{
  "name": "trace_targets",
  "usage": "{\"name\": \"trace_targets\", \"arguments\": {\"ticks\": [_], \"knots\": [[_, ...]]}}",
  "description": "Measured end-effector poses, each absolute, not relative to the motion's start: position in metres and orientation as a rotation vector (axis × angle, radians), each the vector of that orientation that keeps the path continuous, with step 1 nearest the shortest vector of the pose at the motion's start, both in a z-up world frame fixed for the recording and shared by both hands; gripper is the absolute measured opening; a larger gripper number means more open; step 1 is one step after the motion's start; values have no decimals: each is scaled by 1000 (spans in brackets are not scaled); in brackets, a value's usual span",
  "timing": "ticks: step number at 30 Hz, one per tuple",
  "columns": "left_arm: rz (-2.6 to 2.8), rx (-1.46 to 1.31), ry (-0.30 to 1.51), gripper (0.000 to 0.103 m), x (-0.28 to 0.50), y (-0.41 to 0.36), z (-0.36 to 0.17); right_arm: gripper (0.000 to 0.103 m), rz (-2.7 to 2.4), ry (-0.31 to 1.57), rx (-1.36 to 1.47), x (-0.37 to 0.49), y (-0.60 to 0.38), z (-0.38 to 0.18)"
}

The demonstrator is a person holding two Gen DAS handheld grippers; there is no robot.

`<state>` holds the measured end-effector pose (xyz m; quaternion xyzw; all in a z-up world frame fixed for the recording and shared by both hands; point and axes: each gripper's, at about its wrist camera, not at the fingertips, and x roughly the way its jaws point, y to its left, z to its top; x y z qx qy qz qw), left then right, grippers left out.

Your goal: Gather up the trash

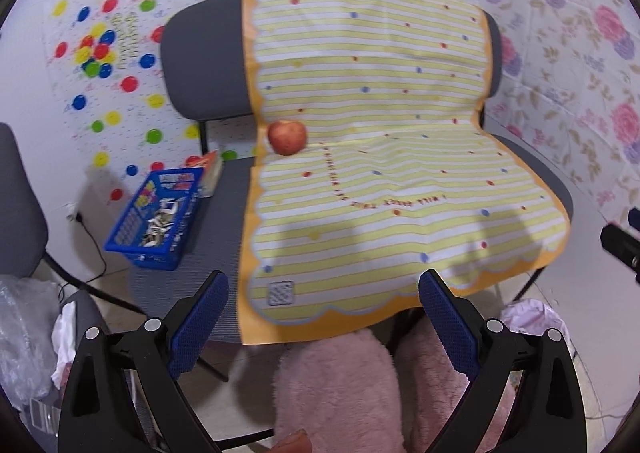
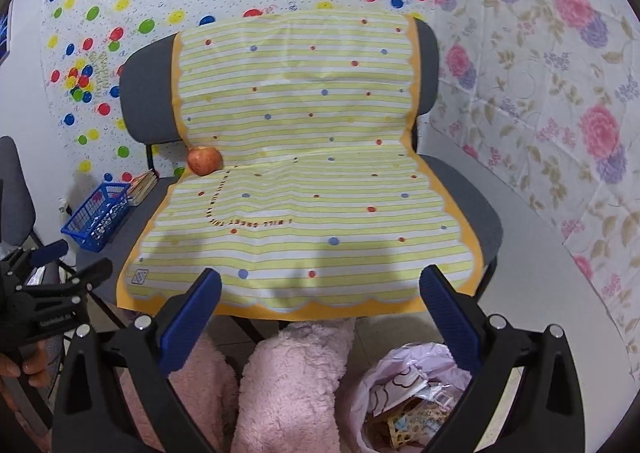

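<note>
Your left gripper [image 1: 322, 295] hangs with its jaws spread wide and nothing between them, just in front of the front edge of the striped cloth [image 1: 380, 157] that drapes the gray chair [image 1: 204, 65]. Your right gripper [image 2: 320, 293] is the same: jaws wide apart, holding nothing, hovering over the cloth's scalloped orange front edge.

Take the cloth as your landmark. 1 red apple [image 1: 287, 137] sits on its far left corner of the seat, right where the seat meets the backrest, touching the cloth. Left of the cloth, on the bare part of the seat, a blue basket [image 1: 154, 221] holds small pale items; you cannot tell what they are. A book [image 1: 210, 171] lies just behind the basket.

Below the cloth's front edge your knees in pink fleece [image 2: 288, 381] fill the foreground. To the right of them, under the cloth's front right corner, stands a bin lined with a pink bag [image 2: 408, 393], with printed wrappers and scraps already inside it. In the right wrist view your left gripper shows well off the cloth's left edge.
</note>
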<state>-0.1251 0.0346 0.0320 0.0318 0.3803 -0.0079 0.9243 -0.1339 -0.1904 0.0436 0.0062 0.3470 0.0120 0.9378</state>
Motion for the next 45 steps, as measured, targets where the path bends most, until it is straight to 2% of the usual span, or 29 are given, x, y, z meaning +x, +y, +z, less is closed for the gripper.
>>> {"name": "trace_targets", "arguments": {"ticks": [45], "knots": [[-2,60,760,95,-122,40,43,97,45,724,16,-131,-191,40]]}}
